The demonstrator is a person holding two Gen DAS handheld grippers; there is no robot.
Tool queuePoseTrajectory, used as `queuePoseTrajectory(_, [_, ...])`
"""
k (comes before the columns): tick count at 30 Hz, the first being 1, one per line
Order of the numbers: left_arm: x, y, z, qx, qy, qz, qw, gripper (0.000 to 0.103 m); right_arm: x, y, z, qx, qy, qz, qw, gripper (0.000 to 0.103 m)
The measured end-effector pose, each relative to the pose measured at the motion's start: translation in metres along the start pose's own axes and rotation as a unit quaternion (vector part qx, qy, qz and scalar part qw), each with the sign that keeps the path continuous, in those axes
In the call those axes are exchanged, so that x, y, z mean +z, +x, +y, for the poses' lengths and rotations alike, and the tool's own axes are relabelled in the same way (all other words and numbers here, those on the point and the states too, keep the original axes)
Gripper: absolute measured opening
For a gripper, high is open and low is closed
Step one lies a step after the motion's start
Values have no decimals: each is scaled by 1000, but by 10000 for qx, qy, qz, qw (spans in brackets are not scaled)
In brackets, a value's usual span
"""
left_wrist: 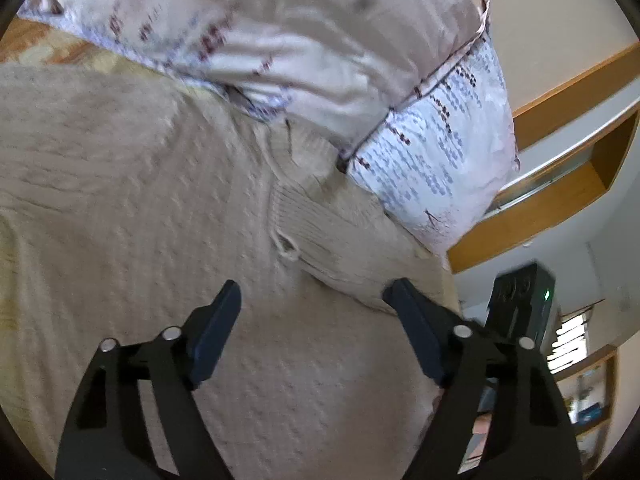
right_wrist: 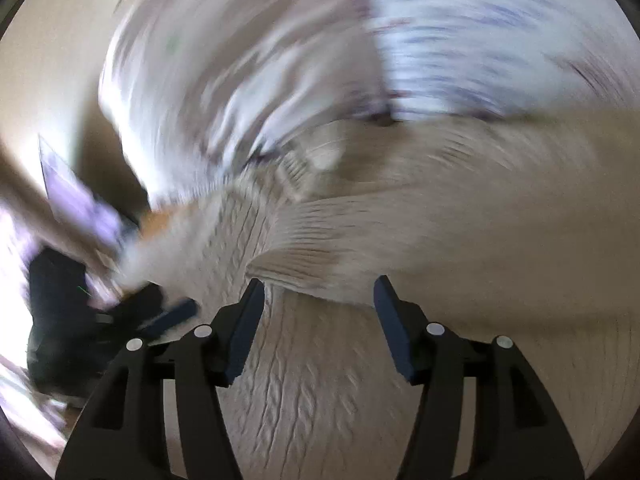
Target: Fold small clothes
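Observation:
A beige knitted sweater [left_wrist: 160, 200] lies spread out and fills most of the left wrist view. A ribbed part [left_wrist: 332, 232] of it is folded over near the middle. My left gripper [left_wrist: 316, 296] is open and empty just above the knit, close to that ribbed fold. In the blurred right wrist view the same sweater [right_wrist: 320, 380] lies under my right gripper [right_wrist: 320, 292], which is open and empty just before a ribbed fold [right_wrist: 320, 248]. My left gripper [right_wrist: 172, 316] shows at the left of that view.
A large pillow with a white, beige and blue print [left_wrist: 300, 48] lies against the far side of the sweater. Wooden shelves [left_wrist: 560, 184] and a dark device with a green light [left_wrist: 524, 300] are at the right.

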State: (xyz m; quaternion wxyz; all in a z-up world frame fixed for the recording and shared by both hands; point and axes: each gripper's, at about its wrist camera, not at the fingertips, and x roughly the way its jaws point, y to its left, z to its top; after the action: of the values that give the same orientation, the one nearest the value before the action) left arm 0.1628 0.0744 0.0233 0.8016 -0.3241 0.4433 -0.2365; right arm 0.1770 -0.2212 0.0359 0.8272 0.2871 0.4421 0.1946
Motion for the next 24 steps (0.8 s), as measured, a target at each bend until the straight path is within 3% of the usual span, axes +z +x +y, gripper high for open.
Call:
queuePoseTrajectory(2, [0,11,-5,-77,-63,158,9998,70,-1,-28,-42,202,940,-232,9951,59])
queuePoseTrajectory(5, [0,30,-11,-39,-118,304,9995,62,-8,-60,-93,86,1853,-591,9809,58])
queuePoseTrajectory(10, [5,53,-6,319,-305,296,9986,48,-14,-78,-146,-166,2630,-1011,9593,58])
queuePoseTrajectory(13, [11,65,-1,441,-423,303,9977,28,-13,-86,-160,-210,2732,-1296,9530,52])
queuePoseTrajectory(15, [15,73,0,530,-361,276,9976,8,-10,-89,-164,-256,2740,-1446,9504,50])
queuePoseTrajectory(21, [29,60,-11,489,46,55,9988,7,-5,-88,-162,-580,2643,-1695,9477,40])
queuePoseTrajectory(24, [30,39,-17,712,428,-172,9964,7,-10,-89,-155,-754,2360,-1756,9528,9])
